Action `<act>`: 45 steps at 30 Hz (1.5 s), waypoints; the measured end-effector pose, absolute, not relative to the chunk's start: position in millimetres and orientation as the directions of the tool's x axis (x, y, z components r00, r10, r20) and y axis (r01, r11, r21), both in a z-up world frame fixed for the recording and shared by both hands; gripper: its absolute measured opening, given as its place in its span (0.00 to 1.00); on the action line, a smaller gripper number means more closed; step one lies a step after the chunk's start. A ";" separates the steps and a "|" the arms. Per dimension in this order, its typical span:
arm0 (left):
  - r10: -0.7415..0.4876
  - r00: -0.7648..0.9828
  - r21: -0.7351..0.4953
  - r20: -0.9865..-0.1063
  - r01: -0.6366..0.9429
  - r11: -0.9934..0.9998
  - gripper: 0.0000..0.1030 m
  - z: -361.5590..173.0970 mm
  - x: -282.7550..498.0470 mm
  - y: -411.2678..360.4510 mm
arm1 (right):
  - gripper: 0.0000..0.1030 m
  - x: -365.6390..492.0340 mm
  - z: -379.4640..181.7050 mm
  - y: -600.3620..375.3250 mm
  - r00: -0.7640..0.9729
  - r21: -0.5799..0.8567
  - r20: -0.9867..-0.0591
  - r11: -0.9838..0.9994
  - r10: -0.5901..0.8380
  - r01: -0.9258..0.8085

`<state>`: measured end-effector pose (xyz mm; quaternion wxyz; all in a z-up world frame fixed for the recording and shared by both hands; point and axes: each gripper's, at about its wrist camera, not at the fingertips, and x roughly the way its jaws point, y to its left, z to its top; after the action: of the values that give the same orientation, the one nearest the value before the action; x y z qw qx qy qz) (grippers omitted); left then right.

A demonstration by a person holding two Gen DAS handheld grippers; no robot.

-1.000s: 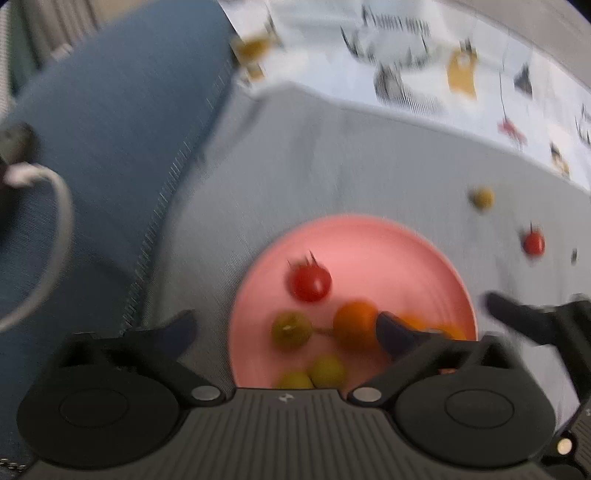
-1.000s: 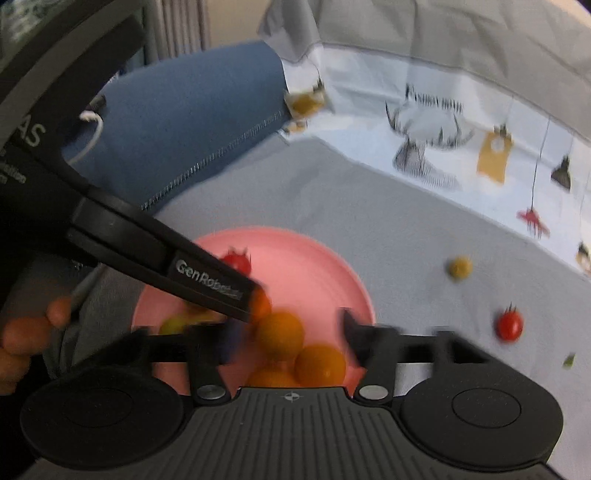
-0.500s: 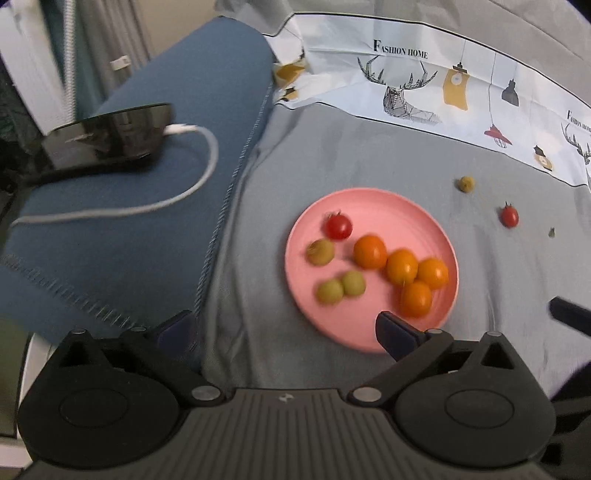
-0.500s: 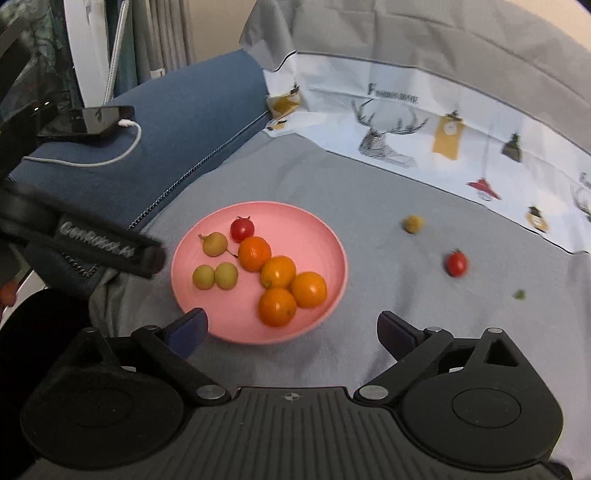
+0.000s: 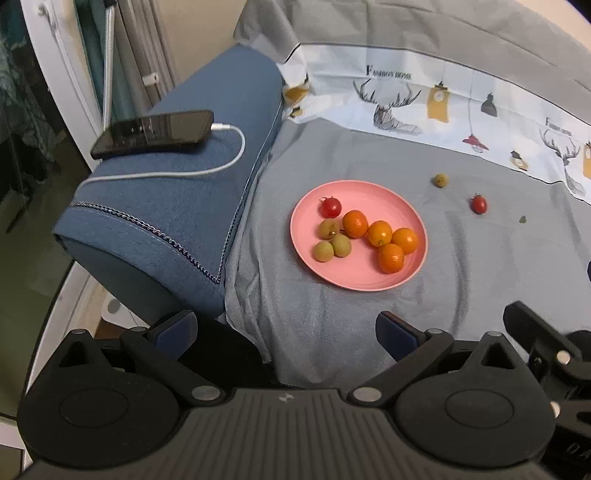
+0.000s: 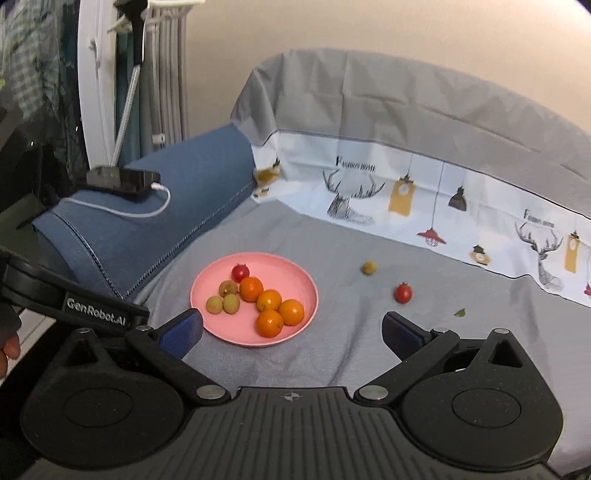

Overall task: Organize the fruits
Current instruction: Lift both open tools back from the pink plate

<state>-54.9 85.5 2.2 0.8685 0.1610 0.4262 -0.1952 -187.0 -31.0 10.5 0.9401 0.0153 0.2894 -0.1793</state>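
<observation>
Left gripper [image 5: 286, 330] and right gripper [image 6: 291, 328]: jaws spread wide, nothing held, near pink plate [image 6: 295, 277]. On plate: four oranges, three longans, one tomato. Beyond plate, on sheet: loose longan [image 6: 369, 267], loose tomato [image 6: 402, 292].

A grey sheet [image 6: 369, 350] covers a sofa seat and drapes up over its backrest, crossed by a white printed band [image 6: 424, 199] with deer heads, lamps and the words "Fashion Home". A blue armrest [image 5: 177, 206] stands at the left, a dark phone [image 5: 155, 131] lying on it with a white cable [image 5: 207, 170] plugged in. Behind rises a plain beige wall [image 6: 369, 29]. Grey curtains [image 6: 166, 81] hang left, beside what may be a white door frame [image 6: 86, 81].
</observation>
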 end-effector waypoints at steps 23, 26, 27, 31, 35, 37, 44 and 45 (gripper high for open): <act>-0.251 0.615 0.130 -0.748 0.505 0.853 1.00 24.6 -101.3 100.2 | 0.99 -231.1 31.3 -8.5 0.815 -0.046 -0.473 0.933 -0.335 0.357; -0.248 0.611 0.129 -0.752 0.504 0.854 1.00 23.4 -99.3 99.2 | 0.99 -228.7 30.4 -8.1 0.812 -0.046 -0.479 0.933 -0.334 0.357; -0.247 0.610 0.129 -0.753 0.505 0.854 1.00 23.1 -98.8 98.8 | 0.99 -228.1 29.7 -8.1 0.810 -0.045 -0.482 0.933 -0.333 0.356; -0.244 0.602 0.128 -0.761 0.508 0.852 1.00 19.9 -96.8 97.1 | 0.99 -225.6 27.9 -9.6 0.805 -0.042 -0.492 0.933 -0.330 0.357; -0.240 0.590 0.127 -0.771 0.511 0.850 1.00 15.9 -93.8 95.6 | 0.99 -222.5 24.9 -11.3 0.799 -0.036 -0.505 0.933 -0.327 0.358; -0.238 0.586 0.128 -0.775 0.513 0.849 1.00 14.2 -92.0 94.7 | 0.99 -220.1 23.7 -13.0 0.796 -0.033 -0.512 0.933 -0.324 0.358; -0.224 0.566 0.130 -0.793 0.517 0.846 1.00 6.6 -86.0 89.9 | 0.99 -213.7 16.2 -17.0 0.785 -0.020 -0.535 0.934 -0.312 0.357; -0.222 0.563 0.131 -0.796 0.518 0.845 1.00 5.4 -84.9 89.1 | 0.99 -212.4 14.9 -18.0 0.783 -0.018 -0.539 0.934 -0.310 0.357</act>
<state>-84.9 89.1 5.4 0.8660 0.1779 0.4156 -0.2136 -212.4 -18.0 14.9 0.9432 0.0427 0.2780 -0.1768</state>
